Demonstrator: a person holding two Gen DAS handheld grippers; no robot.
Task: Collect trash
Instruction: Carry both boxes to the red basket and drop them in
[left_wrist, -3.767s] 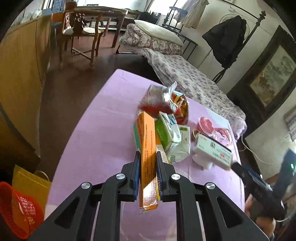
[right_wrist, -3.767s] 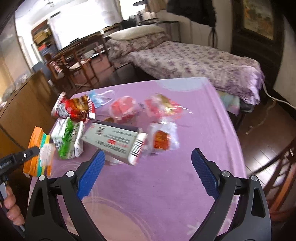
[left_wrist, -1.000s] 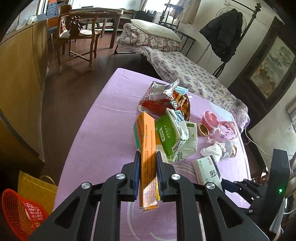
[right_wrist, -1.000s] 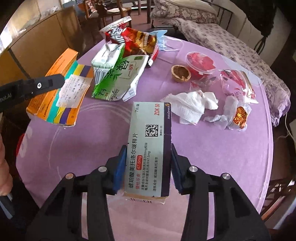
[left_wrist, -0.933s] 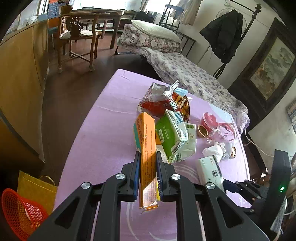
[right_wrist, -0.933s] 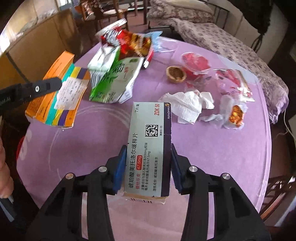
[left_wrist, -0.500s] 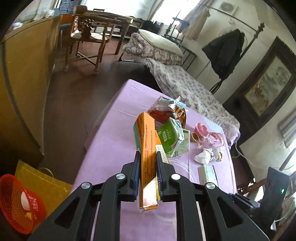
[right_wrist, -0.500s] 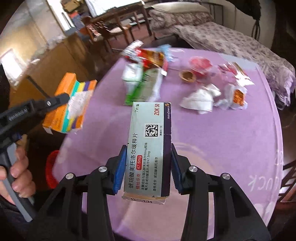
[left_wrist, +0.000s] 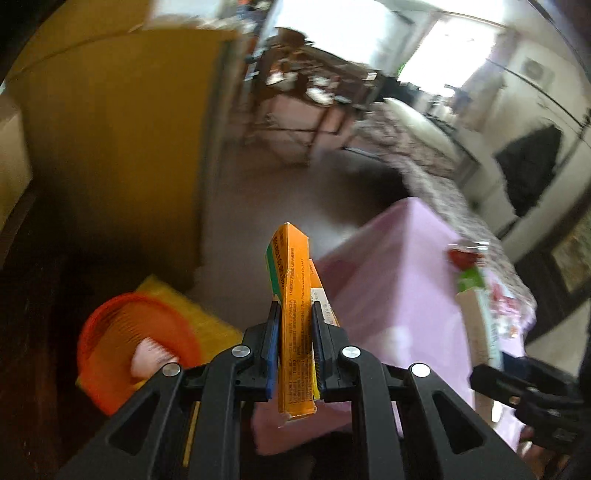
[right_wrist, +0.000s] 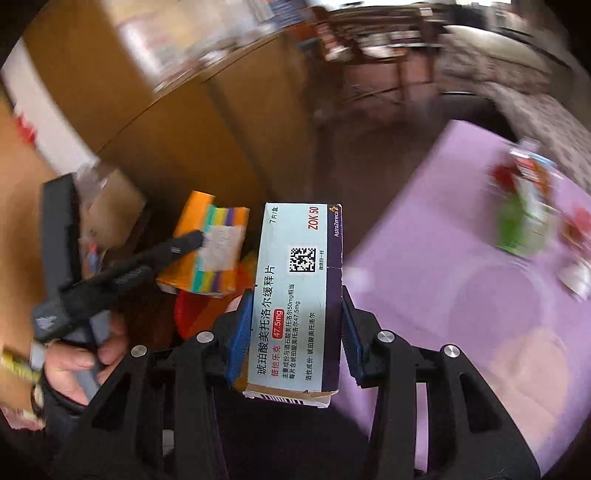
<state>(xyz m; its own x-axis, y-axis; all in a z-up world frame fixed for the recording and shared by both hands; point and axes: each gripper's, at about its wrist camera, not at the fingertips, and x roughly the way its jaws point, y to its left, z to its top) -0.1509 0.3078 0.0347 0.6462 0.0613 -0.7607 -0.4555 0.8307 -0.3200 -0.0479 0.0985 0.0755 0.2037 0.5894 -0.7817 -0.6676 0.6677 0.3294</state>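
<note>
Left wrist view now looks past the edge of the purple surface (left_wrist: 399, 280) to the floor, where a second ago it faced the litter; the red mesh basket (left_wrist: 122, 332) sits low at left. Both hands have swung away from the surface. The left claw (left_wrist: 294, 332) stays clenched on the orange box (left_wrist: 293, 295), and the right claw (right_wrist: 291, 332) grips the white medicine box (right_wrist: 299, 295). Both boxes look set for dropping into the basket; wrappers remain on the surface.

Your left wrist camera looks steeply down along its fingers, past the table (left_wrist: 388, 280) edge to the floor. Your right one tilts likewise; both share the red basket (left_wrist: 110, 332).
</note>
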